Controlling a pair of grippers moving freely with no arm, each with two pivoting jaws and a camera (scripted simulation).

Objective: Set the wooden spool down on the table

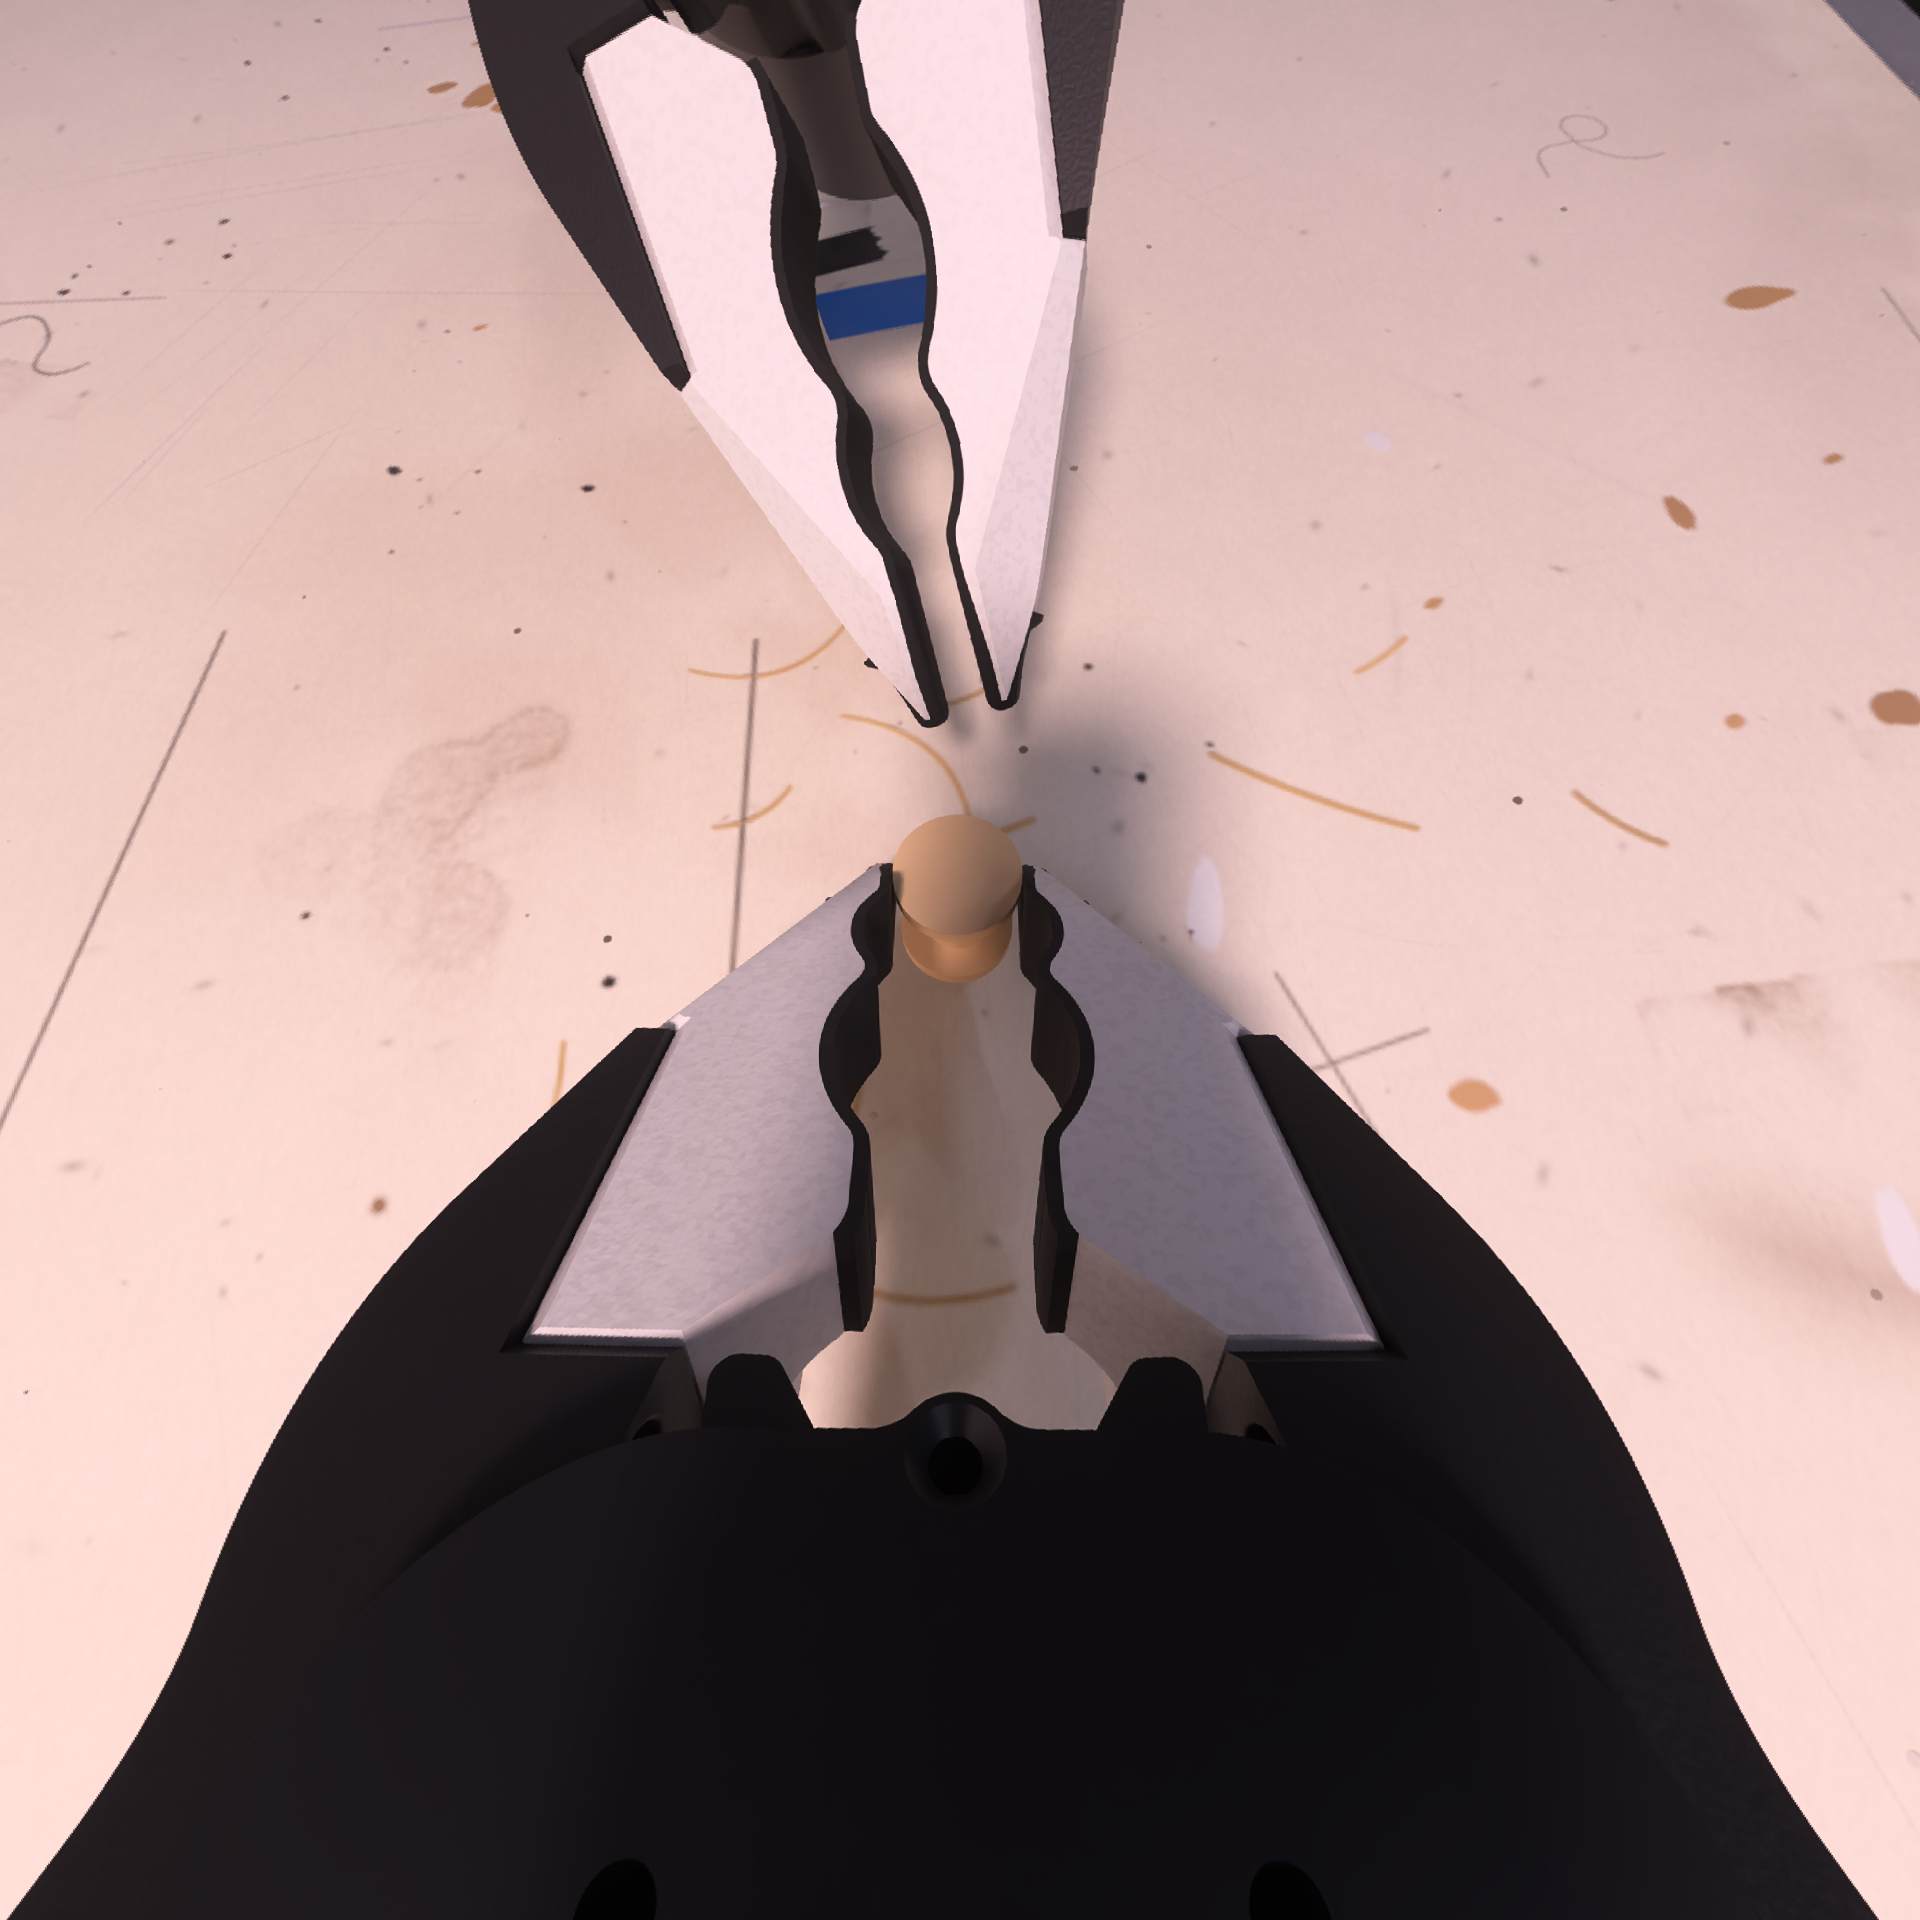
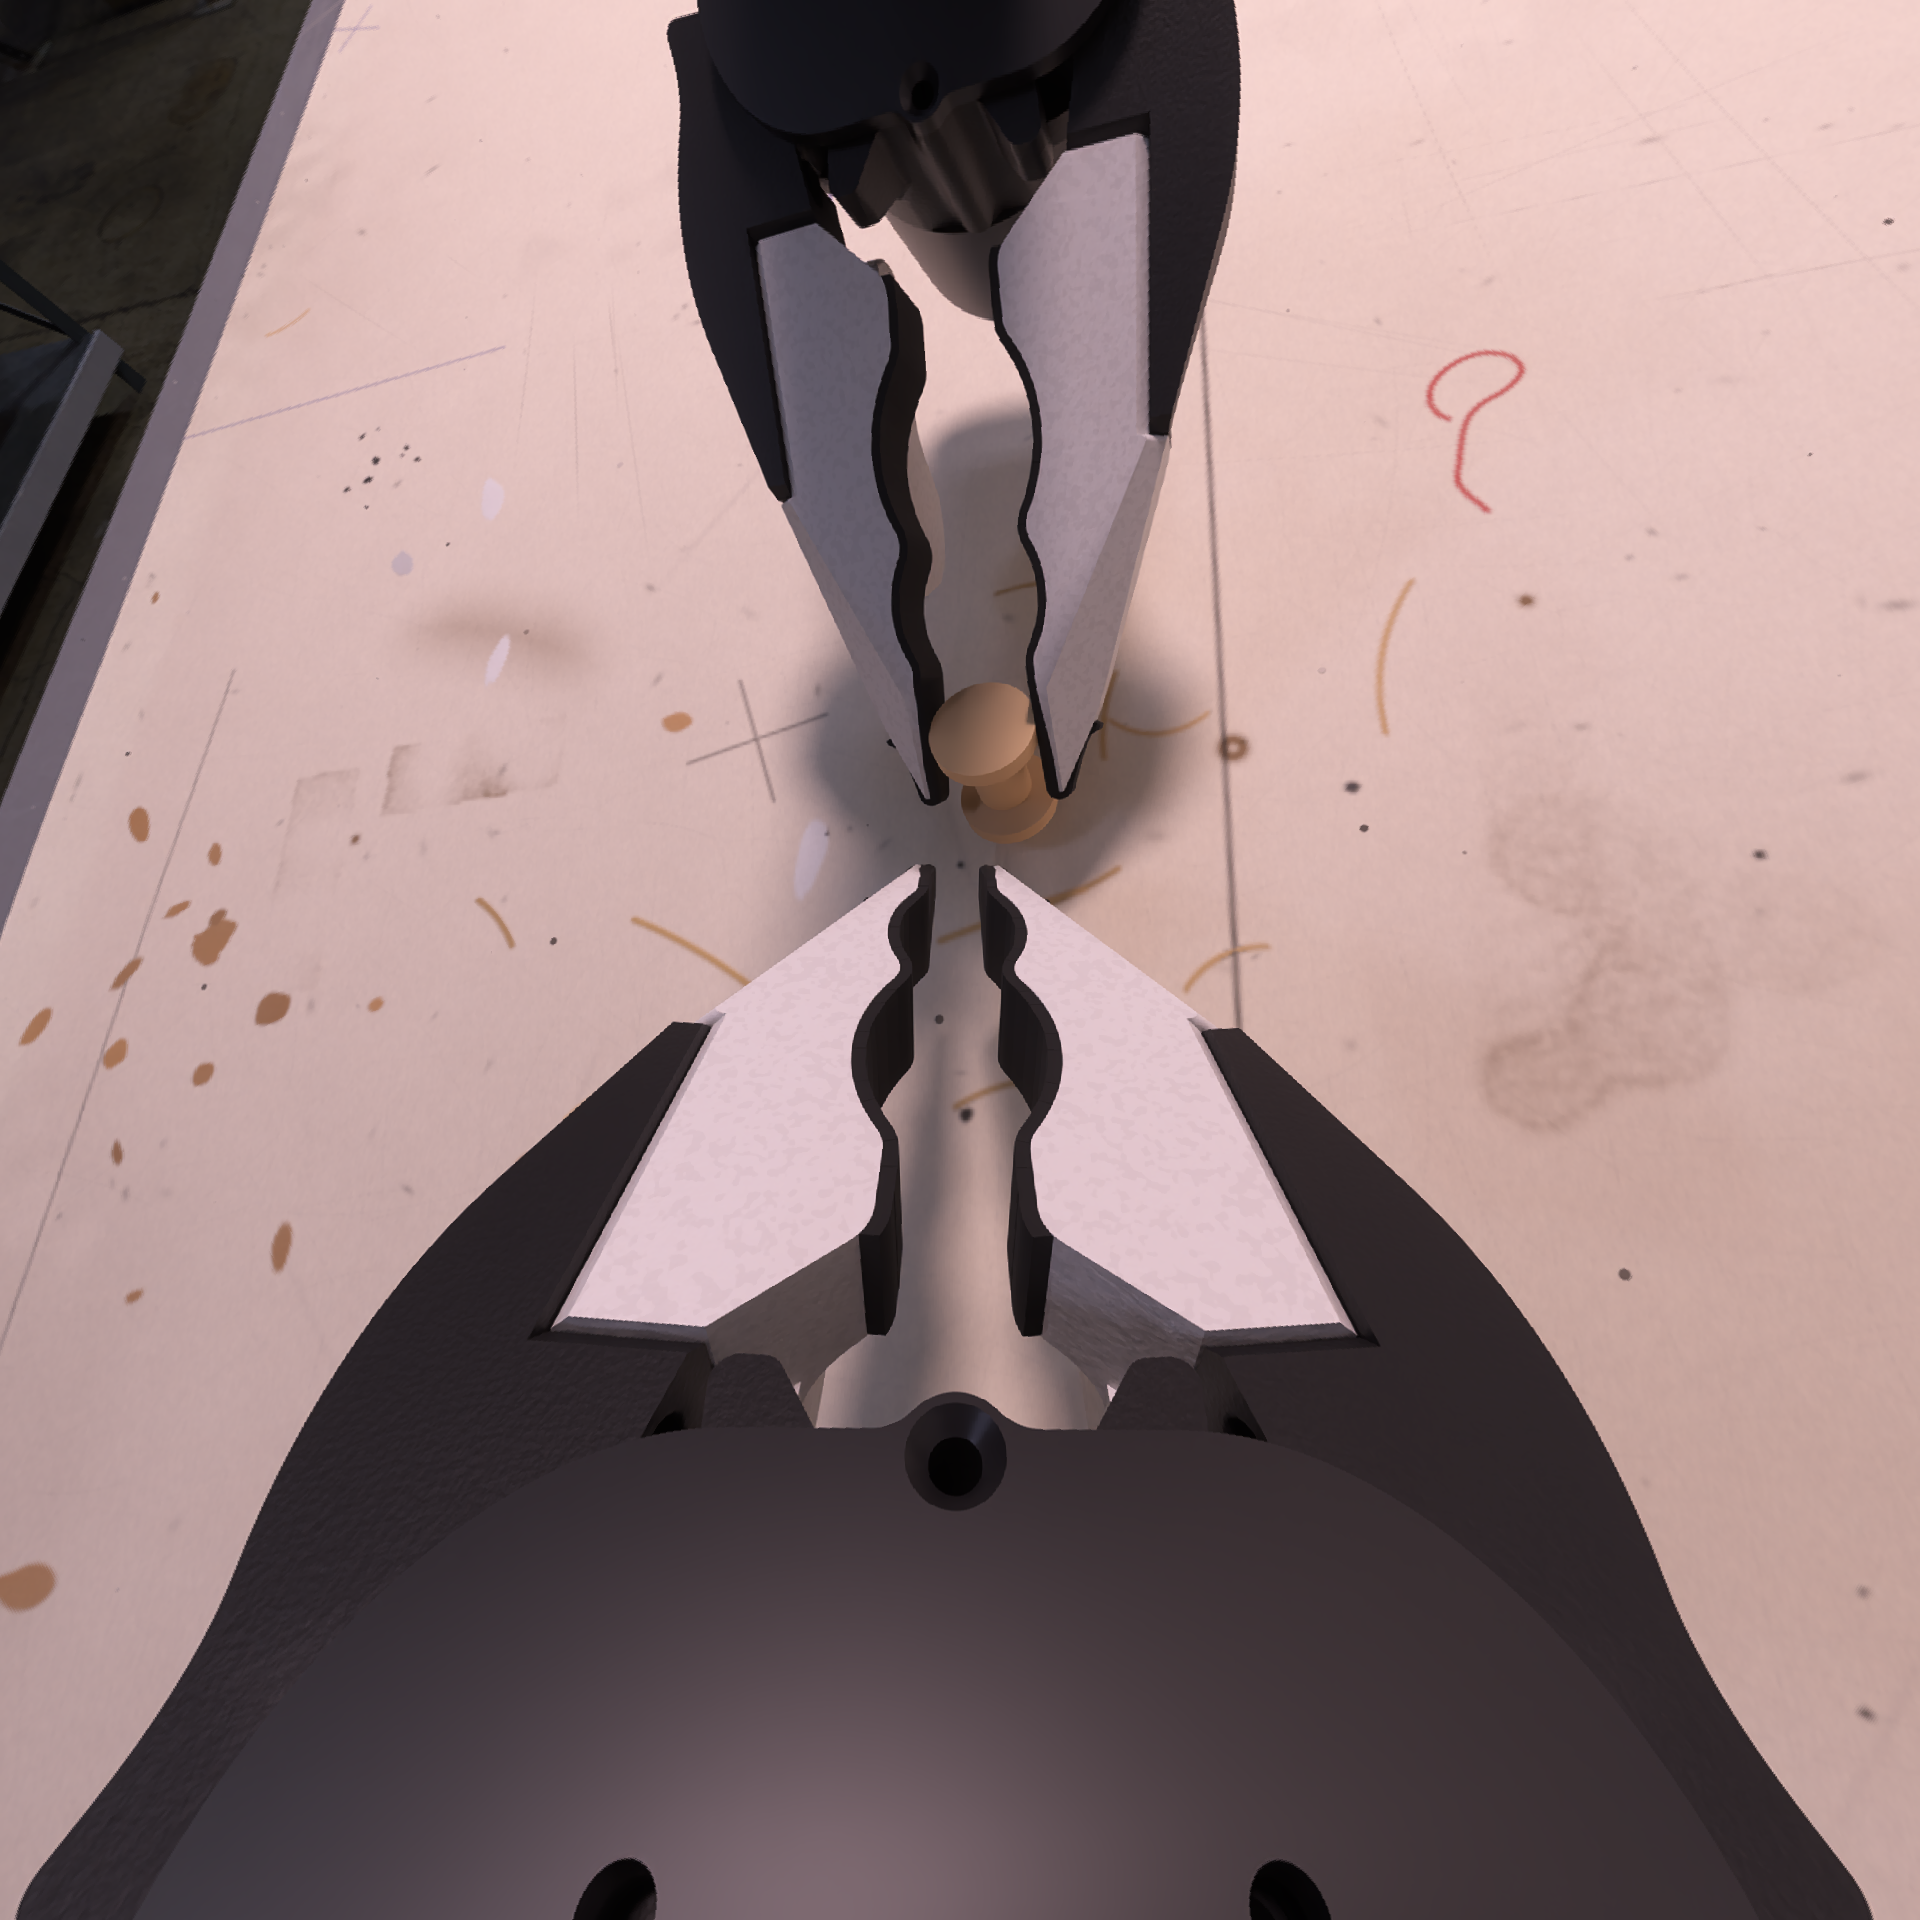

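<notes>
1. The left hand-held gripper (image 1: 956,883) has the small light-brown wooden spool (image 1: 954,912) pinched right at its fingertips, black pads touching both sides.
2. The spool stands on end, one round flange up, low over the pale pink paint-speckled surface (image 1: 312,727). Can't tell if it's touching down.
3. The right hand-held gripper (image 2: 957,878) points at it from the opposite side, tips near the spool but apart, nearly closed on nothing, just a narrow gap.
</notes>
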